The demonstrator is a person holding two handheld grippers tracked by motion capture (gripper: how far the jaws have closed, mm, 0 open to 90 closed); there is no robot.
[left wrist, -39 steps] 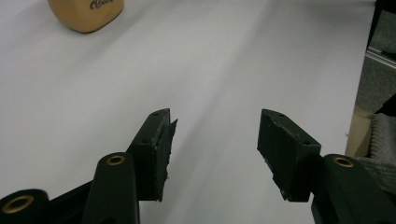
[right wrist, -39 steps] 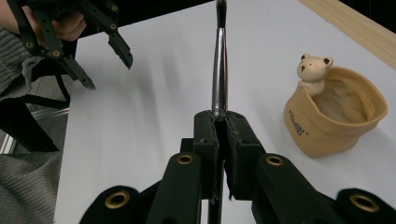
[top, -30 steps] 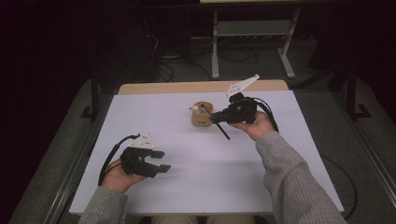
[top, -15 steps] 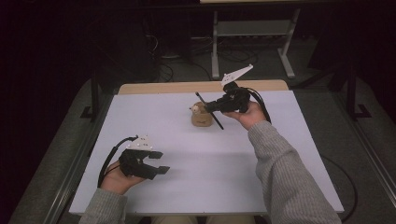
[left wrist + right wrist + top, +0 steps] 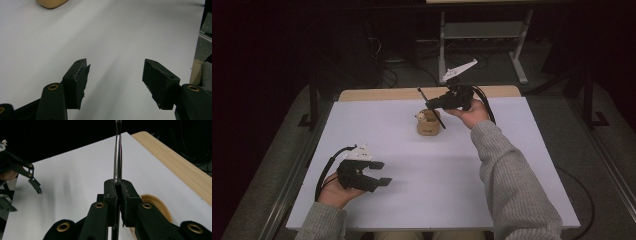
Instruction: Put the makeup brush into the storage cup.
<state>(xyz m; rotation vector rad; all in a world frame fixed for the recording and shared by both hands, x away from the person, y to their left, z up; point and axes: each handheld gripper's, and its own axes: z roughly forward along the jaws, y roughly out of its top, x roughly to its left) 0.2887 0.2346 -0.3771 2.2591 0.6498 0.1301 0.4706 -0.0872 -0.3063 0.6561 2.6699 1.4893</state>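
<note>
A small round wooden cup [image 5: 429,126] stands on the white table [image 5: 437,180] past the middle, with a pale small thing [image 5: 420,117] at its rim. My right gripper [image 5: 435,103] hovers just behind and above the cup, shut on a thin dark rod [image 5: 431,107] that slants across it. In the right gripper view the rod [image 5: 117,157] rises straight out of the closed jaws [image 5: 118,184], and the cup [image 5: 157,206] lies below right. My left gripper [image 5: 381,172] rests near the front left, open and holding nothing [image 5: 115,72]. The cup's base [image 5: 51,3] shows far ahead of it.
A wooden strip [image 5: 377,94] borders the table's far edge. Beyond it, on the dark floor, are a metal stand [image 5: 482,35] and cables. The left gripper [image 5: 30,175] is seen far off in the right gripper view.
My right gripper has risen and swung back from beside the cup, carrying the rod, which now slants over the cup. The left gripper has stayed put.
</note>
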